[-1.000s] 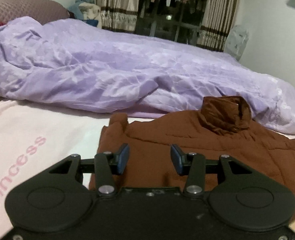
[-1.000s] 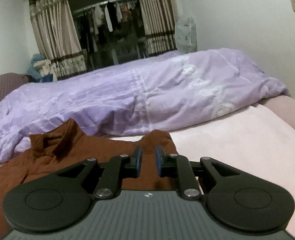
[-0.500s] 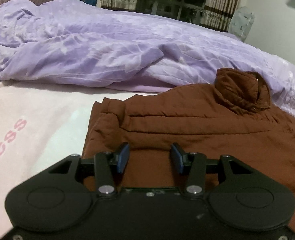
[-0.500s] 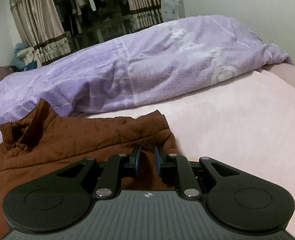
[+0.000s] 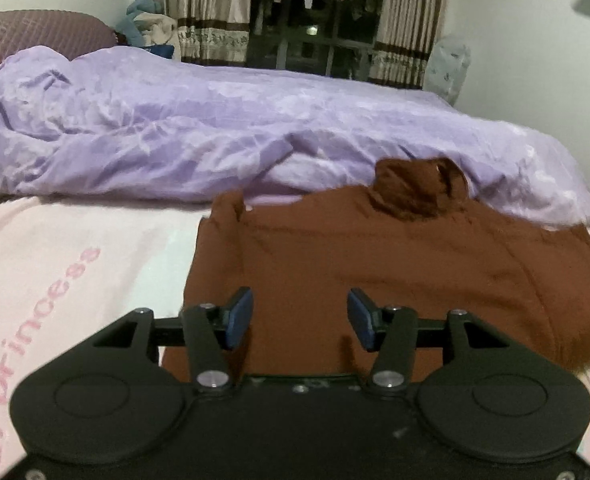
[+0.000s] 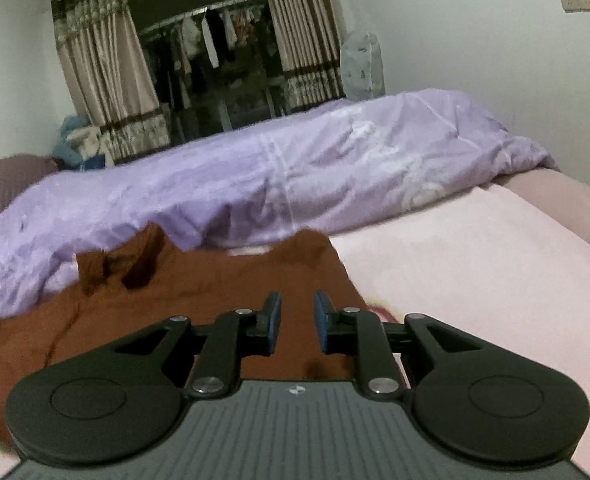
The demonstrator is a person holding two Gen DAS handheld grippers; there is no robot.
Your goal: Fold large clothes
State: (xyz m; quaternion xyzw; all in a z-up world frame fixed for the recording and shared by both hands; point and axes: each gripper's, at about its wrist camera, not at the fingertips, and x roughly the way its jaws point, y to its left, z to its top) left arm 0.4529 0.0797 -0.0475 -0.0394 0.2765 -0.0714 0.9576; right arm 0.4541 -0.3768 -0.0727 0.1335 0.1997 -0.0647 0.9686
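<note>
A brown padded jacket (image 5: 375, 264) lies flat on the pink bed sheet, collar standing up at the far side near the purple duvet. My left gripper (image 5: 300, 318) is open and empty, over the jacket's near left part. In the right wrist view the jacket (image 6: 199, 288) fills the lower left. My right gripper (image 6: 296, 322) hovers over its near right edge, the jaws a narrow gap apart, nothing between them.
A crumpled purple duvet (image 5: 215, 140) lies across the bed behind the jacket. The pink sheet (image 5: 55, 280) with "princess" lettering lies to the left and bare pink sheet (image 6: 475, 272) to the right. Curtains, hanging clothes and a covered fan (image 6: 361, 68) stand behind.
Both cameras tilted down over the jacket half a second ago, then back up and away. The right jaws have opened slightly. The jacket lies as before.
</note>
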